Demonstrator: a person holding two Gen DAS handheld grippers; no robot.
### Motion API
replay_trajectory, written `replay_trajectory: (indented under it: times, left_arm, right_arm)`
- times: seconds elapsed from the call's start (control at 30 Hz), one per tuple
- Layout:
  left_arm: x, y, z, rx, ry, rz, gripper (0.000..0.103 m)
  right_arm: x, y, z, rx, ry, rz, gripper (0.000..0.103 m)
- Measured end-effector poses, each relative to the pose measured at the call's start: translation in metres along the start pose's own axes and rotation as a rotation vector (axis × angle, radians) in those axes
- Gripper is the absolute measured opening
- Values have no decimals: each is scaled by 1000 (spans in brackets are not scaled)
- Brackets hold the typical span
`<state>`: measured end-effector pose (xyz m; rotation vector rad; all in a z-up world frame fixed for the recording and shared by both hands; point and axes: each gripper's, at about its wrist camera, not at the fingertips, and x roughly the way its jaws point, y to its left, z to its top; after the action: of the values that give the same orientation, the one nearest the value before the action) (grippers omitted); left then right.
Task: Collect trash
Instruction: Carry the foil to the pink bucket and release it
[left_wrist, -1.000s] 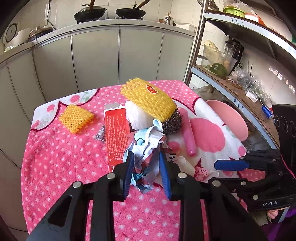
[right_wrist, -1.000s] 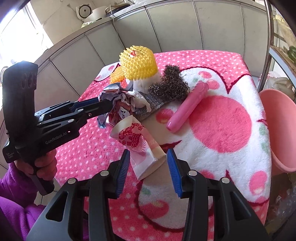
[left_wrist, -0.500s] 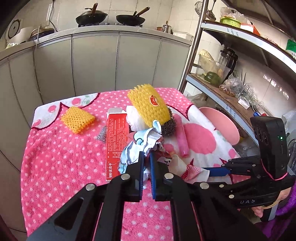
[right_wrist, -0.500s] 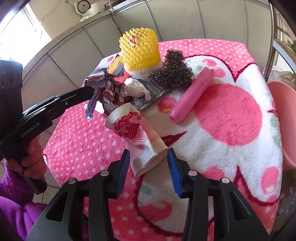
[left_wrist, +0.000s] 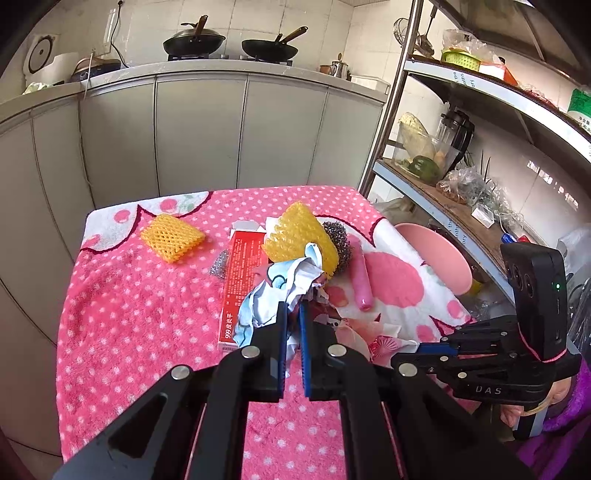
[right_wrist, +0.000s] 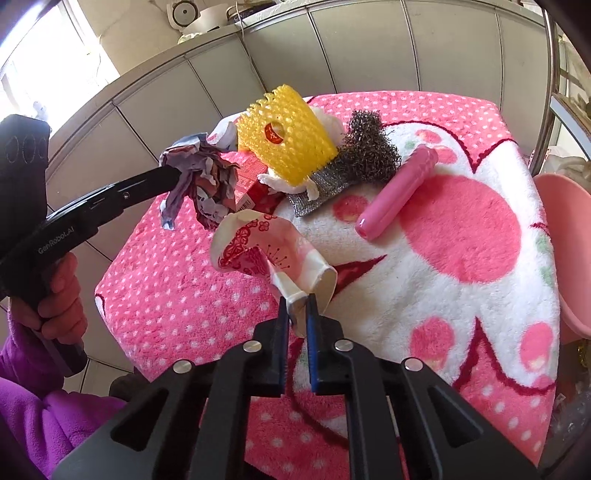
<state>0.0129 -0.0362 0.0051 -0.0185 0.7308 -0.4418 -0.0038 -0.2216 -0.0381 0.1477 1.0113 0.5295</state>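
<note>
Right wrist: steel wool (right_wrist: 371, 147) beside pink tube (right_wrist: 397, 192)

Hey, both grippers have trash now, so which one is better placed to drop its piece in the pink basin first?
Right. The right gripper, shut on the paper cup, sits nearer the pink basin; the left gripper, holding crumpled paper, is farther.

Two woks (left_wrist: 194, 38) above grey cabinets (left_wrist: 199, 133)
</note>
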Motion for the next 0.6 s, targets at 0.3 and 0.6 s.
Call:
replay_trajectory:
  times: [0.3, 0.6]
  left_arm:
    - [-12, -17, 10, 10, -21, -60, 5]
    - [-4, -66, 34, 90, -38, -161, 5]
  right_arm:
    - [-41, -9, -5, 30, -103, -27, 9]
    - [-88, -49, -11, 113, -213, -130, 9]
